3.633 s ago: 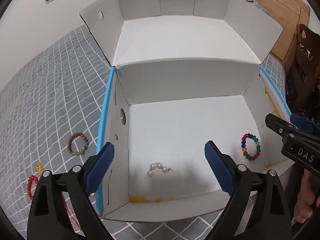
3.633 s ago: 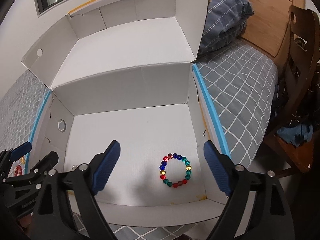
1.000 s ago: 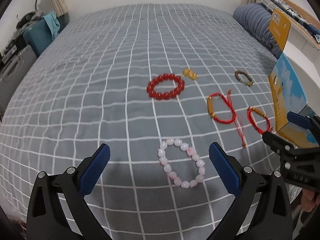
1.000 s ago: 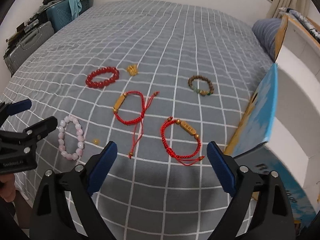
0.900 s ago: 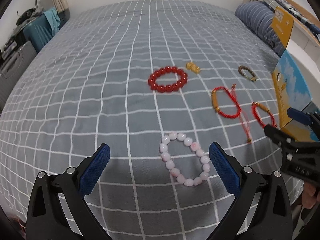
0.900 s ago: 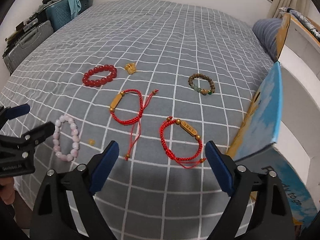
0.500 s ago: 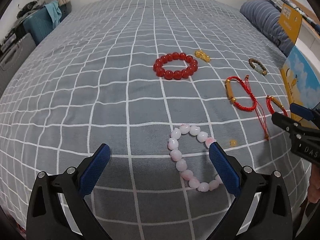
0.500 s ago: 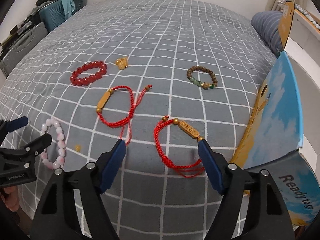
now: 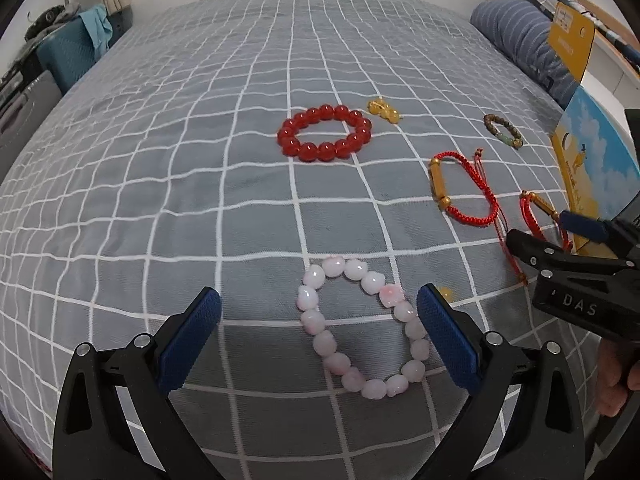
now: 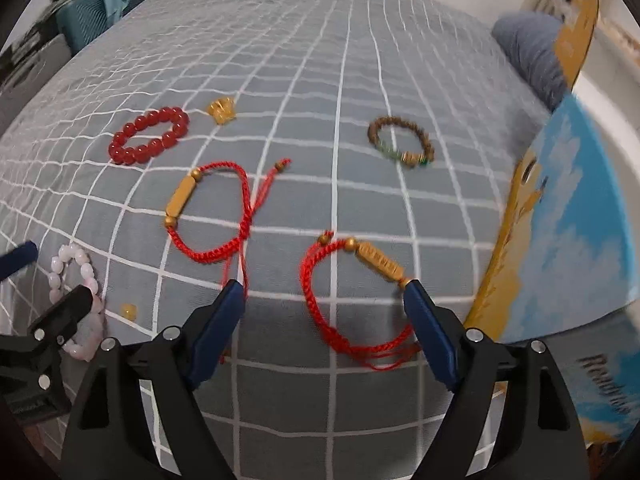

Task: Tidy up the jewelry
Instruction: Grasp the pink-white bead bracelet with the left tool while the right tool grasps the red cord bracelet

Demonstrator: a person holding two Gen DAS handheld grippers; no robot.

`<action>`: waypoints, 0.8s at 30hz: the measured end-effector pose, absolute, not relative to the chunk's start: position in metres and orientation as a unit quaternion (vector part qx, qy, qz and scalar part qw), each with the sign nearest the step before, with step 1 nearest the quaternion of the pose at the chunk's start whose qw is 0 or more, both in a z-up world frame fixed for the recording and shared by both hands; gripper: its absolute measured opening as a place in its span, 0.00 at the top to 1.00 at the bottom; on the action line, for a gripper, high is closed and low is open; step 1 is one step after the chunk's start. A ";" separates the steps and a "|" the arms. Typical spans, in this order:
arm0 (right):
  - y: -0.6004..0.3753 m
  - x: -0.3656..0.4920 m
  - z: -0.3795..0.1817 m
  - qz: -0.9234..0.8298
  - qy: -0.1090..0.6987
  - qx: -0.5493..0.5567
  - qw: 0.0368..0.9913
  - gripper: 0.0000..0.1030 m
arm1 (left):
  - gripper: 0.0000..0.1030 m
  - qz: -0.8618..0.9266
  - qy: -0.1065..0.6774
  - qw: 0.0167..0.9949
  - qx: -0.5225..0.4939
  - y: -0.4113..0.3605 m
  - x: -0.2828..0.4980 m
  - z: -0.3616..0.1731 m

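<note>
Several bracelets lie on a grey checked bedspread. My left gripper [image 9: 318,332] is open and empty, low over a pink bead bracelet [image 9: 362,330] that lies between its fingers. My right gripper [image 10: 322,322] is open and empty, with a red cord bracelet with a gold bar [image 10: 352,294] between its fingers. A second red cord bracelet [image 10: 208,212], a red bead bracelet [image 10: 150,134], a brown bead bracelet [image 10: 402,144] and a gold charm [image 10: 220,110] lie further off. A small gold bead [image 10: 129,312] lies near the pink bracelet.
The cardboard box [image 10: 568,232] with a blue printed side stands at the right edge. A blue striped pillow [image 9: 524,36] lies behind it. Suitcases [image 9: 60,56] stand past the bed's far left side.
Both grippers swung away from the white box to the bedspread. In the last second each has come lower and closer, the left over the pink bracelet, the right over the red cord bracelet.
</note>
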State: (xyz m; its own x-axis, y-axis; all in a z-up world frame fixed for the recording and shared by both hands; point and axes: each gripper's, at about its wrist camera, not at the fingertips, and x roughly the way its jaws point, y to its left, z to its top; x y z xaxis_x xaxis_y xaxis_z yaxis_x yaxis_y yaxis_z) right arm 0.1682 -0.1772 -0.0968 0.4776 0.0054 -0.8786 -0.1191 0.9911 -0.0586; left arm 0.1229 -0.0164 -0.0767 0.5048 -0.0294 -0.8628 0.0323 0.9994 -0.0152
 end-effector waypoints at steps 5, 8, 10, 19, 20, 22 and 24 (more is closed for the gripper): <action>-0.185 0.170 -0.101 0.044 0.517 -0.024 0.854 0.40 | 0.25 -0.026 0.500 0.866 -0.002 -0.018 0.121 -0.080; -0.188 0.169 -0.100 0.041 0.519 -0.017 0.854 0.55 | 0.47 -0.036 0.502 0.864 -0.008 -0.020 0.120 -0.078; -0.190 0.168 -0.099 0.037 0.519 -0.012 0.854 0.64 | 0.61 -0.044 0.507 0.861 -0.013 -0.021 0.121 -0.077; -0.193 0.164 -0.089 0.032 0.517 -0.009 0.855 0.97 | 0.90 -0.046 0.516 0.855 -0.023 -0.017 0.121 -0.074; -0.193 0.163 -0.087 0.032 0.515 -0.010 0.857 0.97 | 0.90 -0.047 0.516 0.855 -0.023 -0.017 0.121 -0.073; -0.192 0.161 -0.084 0.031 0.511 -0.012 0.859 0.97 | 0.91 -0.048 0.515 0.856 -0.023 -0.017 0.120 -0.071; -0.192 0.160 -0.080 0.034 0.508 -0.012 0.861 0.97 | 0.91 -0.048 0.514 0.856 -0.025 -0.016 0.120 -0.070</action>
State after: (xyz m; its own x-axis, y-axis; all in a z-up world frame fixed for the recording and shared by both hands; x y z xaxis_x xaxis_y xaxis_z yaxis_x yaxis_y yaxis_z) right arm 0.1597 -0.1918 -0.0797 0.4819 0.0464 -0.8750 -0.0701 0.9974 0.0142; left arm 0.1197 -0.0161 -0.0699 0.4679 -0.1069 -0.8773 0.0564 0.9942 -0.0911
